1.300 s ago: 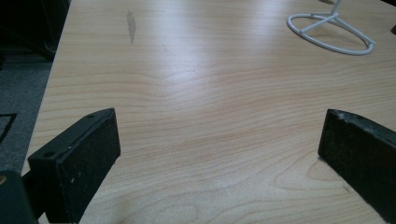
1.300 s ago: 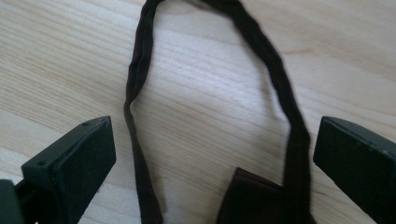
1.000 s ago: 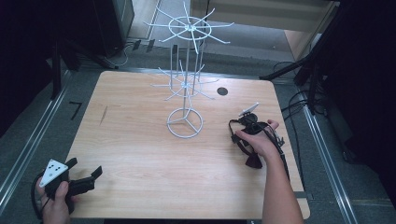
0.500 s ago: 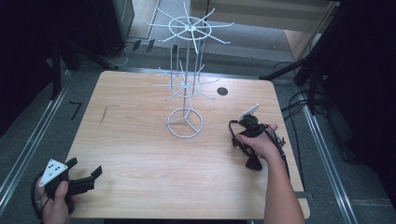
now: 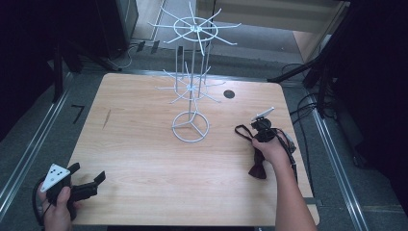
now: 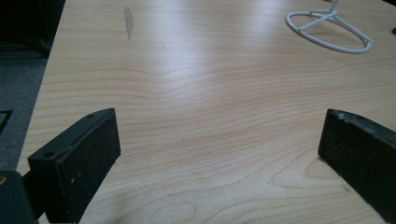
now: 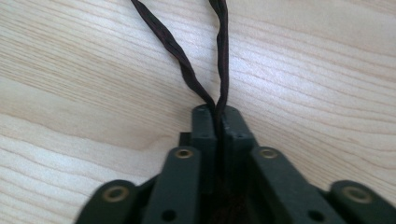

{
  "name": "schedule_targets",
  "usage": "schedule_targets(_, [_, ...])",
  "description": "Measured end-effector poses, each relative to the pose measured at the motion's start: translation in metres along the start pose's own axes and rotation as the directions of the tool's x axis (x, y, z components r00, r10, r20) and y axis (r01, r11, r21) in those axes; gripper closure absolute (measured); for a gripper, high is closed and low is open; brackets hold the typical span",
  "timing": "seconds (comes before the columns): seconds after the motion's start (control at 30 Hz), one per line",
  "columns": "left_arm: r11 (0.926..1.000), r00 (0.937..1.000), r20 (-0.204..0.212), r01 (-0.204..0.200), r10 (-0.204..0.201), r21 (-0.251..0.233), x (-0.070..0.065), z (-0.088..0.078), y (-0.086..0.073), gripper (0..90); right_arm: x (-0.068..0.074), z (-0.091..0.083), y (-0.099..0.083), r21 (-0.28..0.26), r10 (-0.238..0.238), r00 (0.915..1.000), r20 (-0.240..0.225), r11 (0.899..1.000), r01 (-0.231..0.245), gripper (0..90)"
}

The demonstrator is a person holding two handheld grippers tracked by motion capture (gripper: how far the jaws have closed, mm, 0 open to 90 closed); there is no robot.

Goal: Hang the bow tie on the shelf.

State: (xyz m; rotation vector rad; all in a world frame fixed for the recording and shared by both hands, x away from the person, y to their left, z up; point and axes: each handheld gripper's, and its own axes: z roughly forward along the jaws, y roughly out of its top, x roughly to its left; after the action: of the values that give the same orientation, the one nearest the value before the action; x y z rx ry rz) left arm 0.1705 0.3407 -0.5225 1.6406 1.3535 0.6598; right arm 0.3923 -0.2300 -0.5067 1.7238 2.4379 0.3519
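My right gripper (image 7: 215,112) has just clamped shut on the dark strap (image 7: 187,70) of the bow tie (image 5: 257,168), both strands pinched between the jaws. The bow itself lies on the counter (image 5: 144,159) beside my right hand. I judge I can now lift it toward the white wire rack (image 5: 192,91). My left gripper (image 5: 86,185) rests released at the counter's near corner.

The wire rack (image 5: 191,96) stands on the table (image 5: 144,154) behind its middle; right of its base lies the bow tie (image 5: 258,166), its strap (image 7: 219,56) looping toward the rack. The left gripper (image 5: 89,185) sits at the near left corner; the right gripper (image 5: 262,126) sits over the strap.
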Motion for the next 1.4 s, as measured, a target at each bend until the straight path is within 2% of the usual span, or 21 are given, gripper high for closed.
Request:
schedule_targets(0.1, [1.0, 1.0, 0.002, 0.0, 0.0, 0.0, 0.0, 0.0, 0.0, 0.0, 0.002, 0.0, -0.001, -0.008, 0.008, 0.9999, 0.012, 1.0, -0.008, 90.0])
schedule_targets(0.23, [1.0, 1.0, 0.004, 0.001, -0.001, 0.001, 0.0, 0.0, 0.0, 0.0, 0.003, 0.0, -0.005, -0.05, -0.021, 0.9993, 0.031, 0.999, 0.023, 90.0])
schedule_targets(0.33, [1.0, 1.0, 0.005, 0.001, -0.001, 0.0, 0.0, 0.0, 0.0, 0.0, 0.002, 0.0, -0.008, -0.088, -0.001, 0.9998, 0.019, 0.996, 0.003, 90.0])
schedule_targets(0.47, [1.0, 1.0, 0.004, 0.001, -0.001, 0.002, 0.0, 0.0, 0.0, 0.0, 0.005, 0.002, -0.016, -0.162, 0.015, 0.9999, 0.0, 0.987, -0.015, 90.0])
schedule_targets(0.67, [1.0, 1.0, 0.004, 0.002, -0.002, -0.001, 0.0, -0.001, 0.0, 0.0, 0.012, -0.004, -0.023, -0.245, 0.011, 0.9998, 0.018, 0.97, -0.006, 90.0])
schedule_targets(0.8, [1.0, 1.0, 0.006, -0.001, 0.001, 0.0, 0.001, -0.001, 0.0, 0.0, 0.018, -0.016, -0.025, -0.321, -0.002, 1.0, -0.006, 0.947, 0.0, 90.0])
schedule_targets(0.83, [1.0, 1.0, 0.006, 0.002, -0.002, -0.001, 0.0, -0.001, 0.0, 0.0, 0.02, -0.02, -0.026, -0.349, 0.001, 0.9995, -0.033, 0.937, -0.013, 90.0])
schedule_targets(0.97, [1.0, 1.0, 0.004, 0.0, 0.0, -0.001, 0.0, -0.001, 0.0, 0.0, 0.024, -0.031, -0.027, -0.42, 0.008, 0.9966, -0.082, 0.907, -0.042, 90.0])
schedule_targets(1.23, [1.0, 1.0, 0.005, -0.001, 0.001, 0.0, 0.0, -0.001, 0.0, 0.0, 0.035, -0.046, -0.029, -0.511, -0.015, 0.995, -0.099, 0.859, -0.038, 90.0])
schedule_targets(1.3, [1.0, 1.0, 0.006, 0.0, 0.0, -0.001, 0.0, -0.001, 0.0, 0.0, 0.037, -0.048, -0.03, -0.536, -0.017, 0.9932, -0.115, 0.843, -0.048, 90.0])
schedule_targets(1.33, [1.0, 1.0, 0.004, 0.0, 0.0, -0.001, 0.0, -0.001, 0.0, 0.0, 0.04, -0.051, -0.031, -0.556, -0.027, 0.9925, -0.119, 0.83, -0.044, 90.0])
schedule_targets(1.37, [1.0, 1.0, 0.004, 0.0, 0.0, -0.001, 0.0, -0.001, 0.0, 0.0, 0.04, -0.051, -0.031, -0.556, -0.027, 0.9925, -0.119, 0.83, -0.044, 90.0])
schedule_targets(1.4, [1.0, 1.0, 0.005, 0.0, 0.0, -0.001, 0.0, -0.001, 0.0, 0.0, 0.042, -0.052, -0.032, -0.567, -0.03, 0.993, -0.114, 0.823, -0.04, 90.0])
